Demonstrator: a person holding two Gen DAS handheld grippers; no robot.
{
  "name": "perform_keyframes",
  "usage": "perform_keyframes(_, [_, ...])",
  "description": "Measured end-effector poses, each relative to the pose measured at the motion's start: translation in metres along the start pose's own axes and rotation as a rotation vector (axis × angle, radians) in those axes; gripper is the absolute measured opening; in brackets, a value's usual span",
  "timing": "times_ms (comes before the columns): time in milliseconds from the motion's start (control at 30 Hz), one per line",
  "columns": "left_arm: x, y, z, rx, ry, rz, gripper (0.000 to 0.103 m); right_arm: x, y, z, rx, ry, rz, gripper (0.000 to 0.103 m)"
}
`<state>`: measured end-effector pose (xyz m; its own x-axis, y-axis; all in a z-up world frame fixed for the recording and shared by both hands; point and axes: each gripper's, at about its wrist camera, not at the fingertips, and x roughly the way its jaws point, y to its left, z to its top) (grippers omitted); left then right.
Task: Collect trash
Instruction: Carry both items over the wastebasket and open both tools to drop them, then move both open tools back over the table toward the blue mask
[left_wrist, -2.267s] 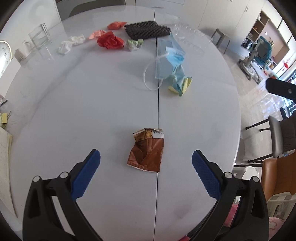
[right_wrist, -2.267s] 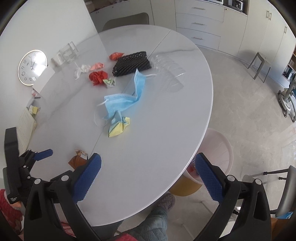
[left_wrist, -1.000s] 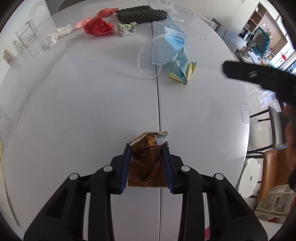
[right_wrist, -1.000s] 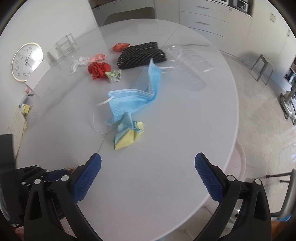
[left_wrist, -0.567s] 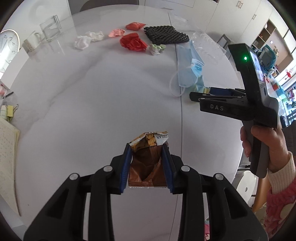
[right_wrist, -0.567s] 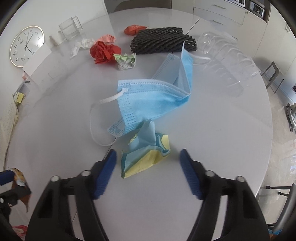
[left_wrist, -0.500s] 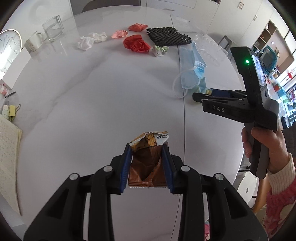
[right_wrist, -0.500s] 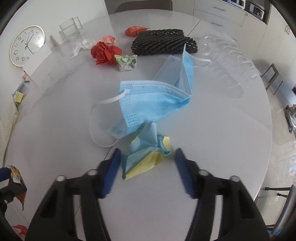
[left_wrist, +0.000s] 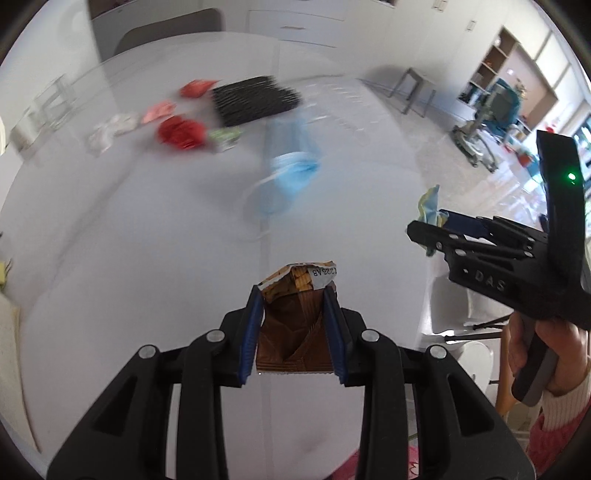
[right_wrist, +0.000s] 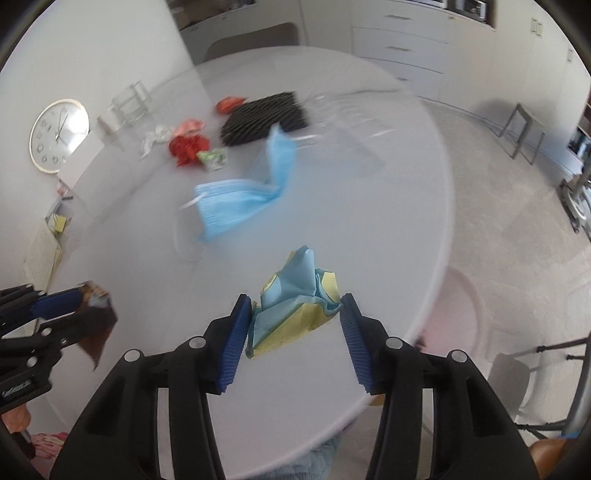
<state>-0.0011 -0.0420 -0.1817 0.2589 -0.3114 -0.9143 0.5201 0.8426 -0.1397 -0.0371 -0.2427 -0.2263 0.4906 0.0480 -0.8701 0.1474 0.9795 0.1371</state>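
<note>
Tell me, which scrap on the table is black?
The ridged black mat at the far end; the scraps beside it are red, pink, white and green.

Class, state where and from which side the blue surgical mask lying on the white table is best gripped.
Grip the blue surgical mask at its raised, folded-up pleated end, coming from above. That end stands off the white table, so fingers can close across it; the flat part offers less purchase.

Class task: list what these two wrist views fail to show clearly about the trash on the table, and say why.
- Left wrist: red scrap and face mask smeared by motion blur.
- Left wrist: brown wrapper sides covered by the left gripper pads.
- Right wrist: clear plastic tray blurred, outline unclear.
</note>
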Motion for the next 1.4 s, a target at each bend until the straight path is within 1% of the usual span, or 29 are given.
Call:
perform_keyframes(133, [0.014,-0.063,0.024,0.066,0.001,-0.072,0.032,-0.032,-0.056,-0.006,0.024,-0.023,-0.074,0.051])
perform_keyframes(200, [0.026,-0.098,0.036,0.1,0.016,-0.109,0.032,-0.039,-0.081,-0.007,0.051,-0.024,-0.093,0.051])
perform_keyframes(300, [0.044,-0.141,0.052,0.148,0.04,-0.146,0.032,-0.047,-0.123,-0.009,0.091,-0.029,-0.12,0.051])
perform_keyframes(400, [0.064,-0.181,0.07,0.186,0.051,-0.152,0.032,-0.049,-0.159,-0.008,0.109,-0.03,-0.145,0.051])
perform_keyframes(500, [0.091,-0.209,0.088,0.188,0.092,-0.168,0.033,-0.046,-0.183,-0.003,0.121,-0.026,-0.148,0.051])
perform_keyframes(567, [0.107,-0.225,0.097,0.187,0.113,-0.168,0.035,-0.044,-0.196,-0.001,0.127,-0.023,-0.145,0.052])
perform_keyframes(600, [0.117,-0.232,0.101,0.179,0.128,-0.166,0.039,-0.042,-0.204,0.001,0.131,-0.02,-0.142,0.052])
perform_keyframes(633, [0.123,-0.235,0.103,0.174,0.138,-0.166,0.047,-0.04,-0.211,0.003,0.134,-0.016,-0.138,0.052])
perform_keyframes(733, [0.139,-0.244,0.109,0.155,0.157,-0.134,0.063,-0.034,-0.223,0.006,0.136,-0.009,-0.127,0.052])
perform_keyframes(800, [0.141,-0.246,0.112,0.148,0.153,-0.125,0.07,-0.031,-0.228,0.008,0.138,-0.008,-0.113,0.052])
perform_keyframes(900, [0.136,-0.243,0.116,0.139,0.14,-0.111,0.072,-0.027,-0.229,0.01,0.137,-0.005,-0.094,0.052])
perform_keyframes(933, [0.132,-0.239,0.116,0.133,0.134,-0.102,0.081,-0.026,-0.228,0.011,0.134,-0.005,-0.087,0.052])
perform_keyframes(1033, [0.117,-0.224,0.116,0.099,0.092,-0.07,0.083,-0.022,-0.225,0.012,0.126,-0.002,-0.075,0.053])
perform_keyframes(1100, [0.107,-0.21,0.116,0.075,0.085,-0.056,0.089,-0.018,-0.22,0.014,0.119,0.0,-0.059,0.053])
perform_keyframes(1167, [0.096,-0.199,0.116,0.055,0.059,-0.04,0.089,-0.015,-0.217,0.015,0.117,0.004,-0.048,0.054])
perform_keyframes(1233, [0.086,-0.184,0.116,0.042,0.038,-0.012,0.091,-0.009,-0.211,0.015,0.112,0.011,-0.043,0.061])
perform_keyframes(1300, [0.076,-0.17,0.113,0.023,0.028,0.007,0.091,-0.005,-0.205,0.014,0.11,0.017,-0.052,0.088])
perform_keyframes(1367, [0.069,-0.153,0.109,0.002,0.028,0.023,0.091,-0.003,-0.197,0.013,0.123,0.012,-0.085,0.095])
perform_keyframes(1400, [0.064,-0.143,0.106,-0.012,0.025,0.029,0.091,-0.004,-0.195,0.013,0.13,0.01,-0.081,0.096])
